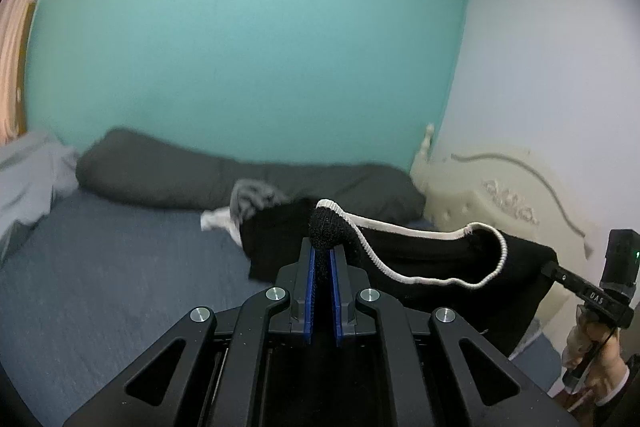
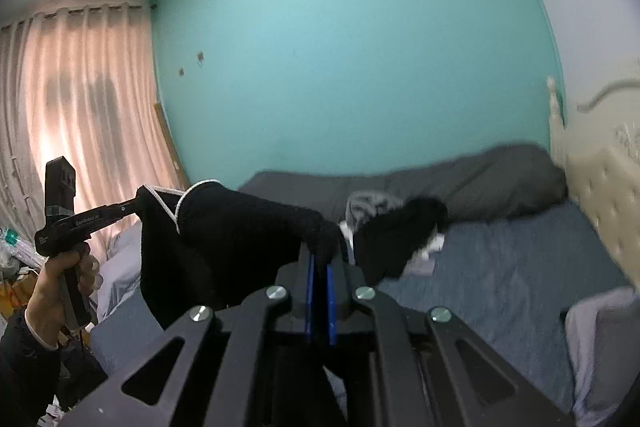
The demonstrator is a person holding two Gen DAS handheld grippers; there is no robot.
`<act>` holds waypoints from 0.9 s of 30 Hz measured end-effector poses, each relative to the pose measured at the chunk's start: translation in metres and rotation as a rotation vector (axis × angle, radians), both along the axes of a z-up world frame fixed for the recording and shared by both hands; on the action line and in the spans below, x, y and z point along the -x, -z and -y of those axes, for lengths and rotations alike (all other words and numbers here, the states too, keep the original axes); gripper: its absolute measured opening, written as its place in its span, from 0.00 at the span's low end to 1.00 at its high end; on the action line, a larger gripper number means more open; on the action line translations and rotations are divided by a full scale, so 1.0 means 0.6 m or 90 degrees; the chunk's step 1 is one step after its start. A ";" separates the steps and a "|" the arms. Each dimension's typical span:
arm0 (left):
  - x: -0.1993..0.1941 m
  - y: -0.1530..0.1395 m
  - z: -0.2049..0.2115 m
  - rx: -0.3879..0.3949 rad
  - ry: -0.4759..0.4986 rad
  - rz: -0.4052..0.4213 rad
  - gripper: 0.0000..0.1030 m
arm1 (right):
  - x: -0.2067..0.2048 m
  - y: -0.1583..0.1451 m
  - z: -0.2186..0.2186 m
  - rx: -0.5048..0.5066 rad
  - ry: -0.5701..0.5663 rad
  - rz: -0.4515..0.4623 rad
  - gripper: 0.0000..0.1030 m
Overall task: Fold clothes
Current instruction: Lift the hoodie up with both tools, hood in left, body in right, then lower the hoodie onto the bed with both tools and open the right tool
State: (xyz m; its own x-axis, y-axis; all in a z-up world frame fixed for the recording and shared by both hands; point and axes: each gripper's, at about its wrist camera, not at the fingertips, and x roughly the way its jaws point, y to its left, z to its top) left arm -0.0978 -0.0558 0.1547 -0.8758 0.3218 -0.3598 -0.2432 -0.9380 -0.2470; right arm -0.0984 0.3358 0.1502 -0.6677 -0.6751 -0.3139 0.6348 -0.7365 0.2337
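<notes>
A black knit garment (image 1: pixel 420 255) with a white-trimmed neckline hangs stretched in the air between my two grippers, above the bed. In the left wrist view my left gripper (image 1: pixel 323 251) is shut on one bunched shoulder of it, between the blue pads. My right gripper (image 1: pixel 551 267) holds the other end at the far right, with a hand below it. In the right wrist view my right gripper (image 2: pixel 319 261) is shut on the black garment (image 2: pixel 240 227), whose body droops toward the bed. The left gripper (image 2: pixel 135 203) pinches the far corner at left.
The bed (image 1: pixel 100 267) has a blue sheet, with a long dark grey pillow (image 1: pixel 180 175) along the teal wall. A small pile of grey and white clothes (image 1: pixel 248 205) lies behind the garment. A cream headboard (image 1: pixel 500 195) is at the right, a pale cloth (image 2: pixel 600 339) at the near right, and curtains (image 2: pixel 80 99) at the left.
</notes>
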 end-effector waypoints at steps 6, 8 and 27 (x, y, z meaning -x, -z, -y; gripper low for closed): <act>0.060 0.137 -0.030 0.019 -0.002 0.074 0.07 | 0.036 0.133 0.010 -0.031 0.013 0.067 0.05; 0.082 0.181 -0.039 0.025 -0.003 0.098 0.07 | 0.056 0.168 0.013 -0.039 0.018 0.088 0.05; 0.281 0.430 -0.071 0.058 0.009 0.221 0.07 | 0.256 0.456 0.081 -0.137 0.047 0.220 0.05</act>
State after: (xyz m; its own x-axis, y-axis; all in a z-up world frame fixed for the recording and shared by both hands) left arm -0.2662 -0.0132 -0.1031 -0.6922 0.2862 -0.6625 -0.1729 -0.9570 -0.2328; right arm -0.2520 0.2871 -0.1236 -0.5418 -0.5236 -0.6575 0.4896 -0.8324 0.2594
